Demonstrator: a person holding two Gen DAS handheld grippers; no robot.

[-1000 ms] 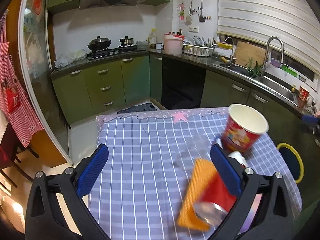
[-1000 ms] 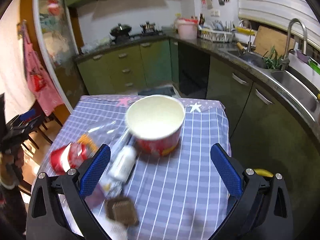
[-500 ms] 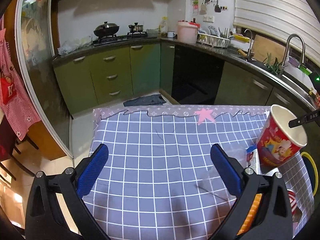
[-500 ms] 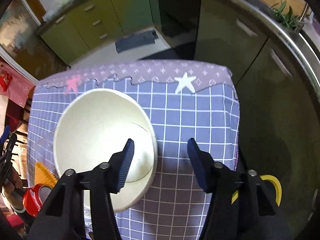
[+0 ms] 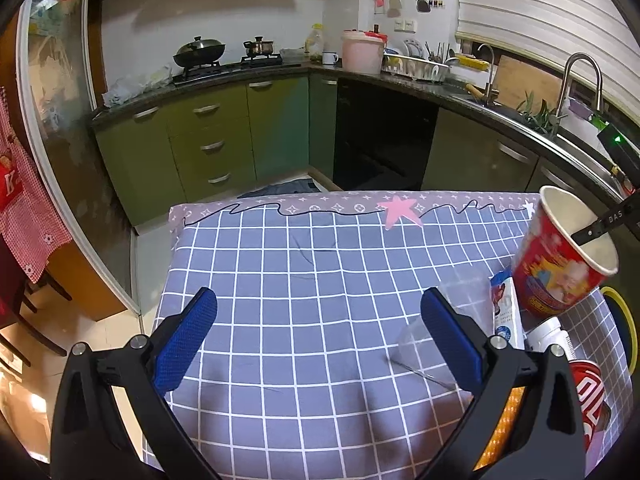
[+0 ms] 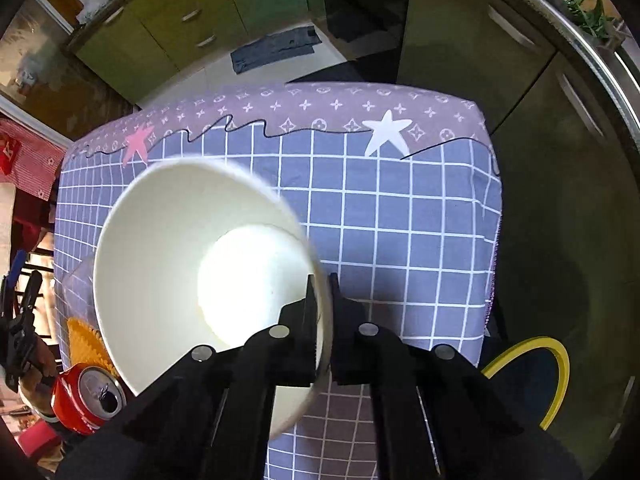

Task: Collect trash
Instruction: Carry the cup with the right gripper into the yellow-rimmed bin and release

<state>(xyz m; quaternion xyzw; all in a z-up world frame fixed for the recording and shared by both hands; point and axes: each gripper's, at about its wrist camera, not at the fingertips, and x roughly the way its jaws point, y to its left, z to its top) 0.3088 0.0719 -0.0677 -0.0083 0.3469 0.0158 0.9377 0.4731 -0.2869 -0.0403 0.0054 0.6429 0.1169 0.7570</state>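
My right gripper (image 6: 322,284) is shut on the rim of a red paper cup (image 6: 192,264), white inside, tilted above the table; it also shows at the right of the left wrist view (image 5: 560,256) with a finger on its rim. My left gripper (image 5: 316,320) is open and empty over the checked tablecloth (image 5: 300,280). A clear plastic cup (image 5: 432,332) lies beside its right finger. A red soda can (image 6: 88,398), an orange wrapper (image 6: 84,336), a white tube (image 5: 506,316) and a white bottle (image 5: 550,334) lie at the table's right side.
Green kitchen cabinets (image 5: 208,140) and a counter with a sink (image 5: 540,120) surround the table. A yellow-rimmed bin (image 6: 532,376) stands on the floor by the table's right edge. A chair with a red checked apron (image 5: 24,208) is at the left.
My right gripper closed from open onto the paper cup's rim and tilted the cup. My left gripper drew back and left, away from the trash pile.
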